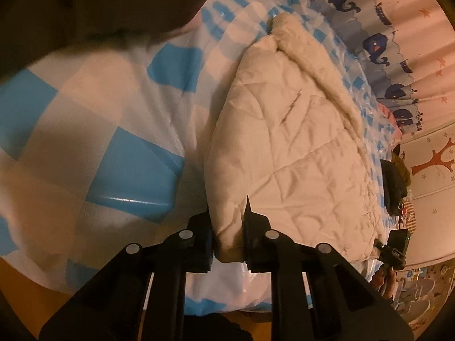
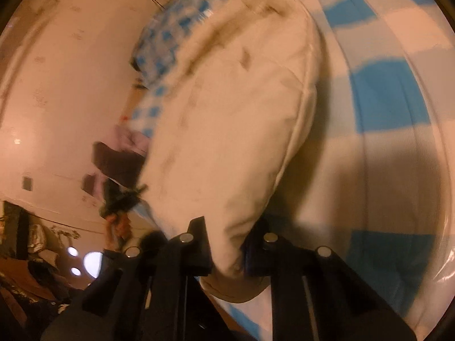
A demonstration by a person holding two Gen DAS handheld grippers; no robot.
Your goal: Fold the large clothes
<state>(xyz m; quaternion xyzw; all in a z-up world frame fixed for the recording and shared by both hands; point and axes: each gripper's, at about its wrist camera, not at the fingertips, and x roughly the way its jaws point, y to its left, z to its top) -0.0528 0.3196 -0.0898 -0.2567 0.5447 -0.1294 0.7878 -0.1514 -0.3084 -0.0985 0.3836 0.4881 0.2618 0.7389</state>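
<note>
A cream quilted coat (image 1: 290, 147) with a fluffy trim lies on a bed covered by a blue-and-white checked sheet (image 1: 119, 108). In the left wrist view my left gripper (image 1: 227, 227) is shut on the coat's near corner, cream fabric pinched between its black pads. Seen from the right wrist, the same coat (image 2: 233, 119) stretches away from the camera, one edge puffed up. My right gripper (image 2: 227, 244) is shut on another near corner of the coat, cloth bulging out below the fingers. The coat's far end is blurred in the right wrist view.
A curtain with whale prints (image 1: 378, 48) hangs behind the bed. Dark clothes (image 1: 395, 182) lie at the bed's right edge, near a wall with a tree sticker (image 1: 438, 159). A pinkish wall (image 2: 62, 91) and cluttered dark items (image 2: 34, 255) sit left of the bed in the right wrist view.
</note>
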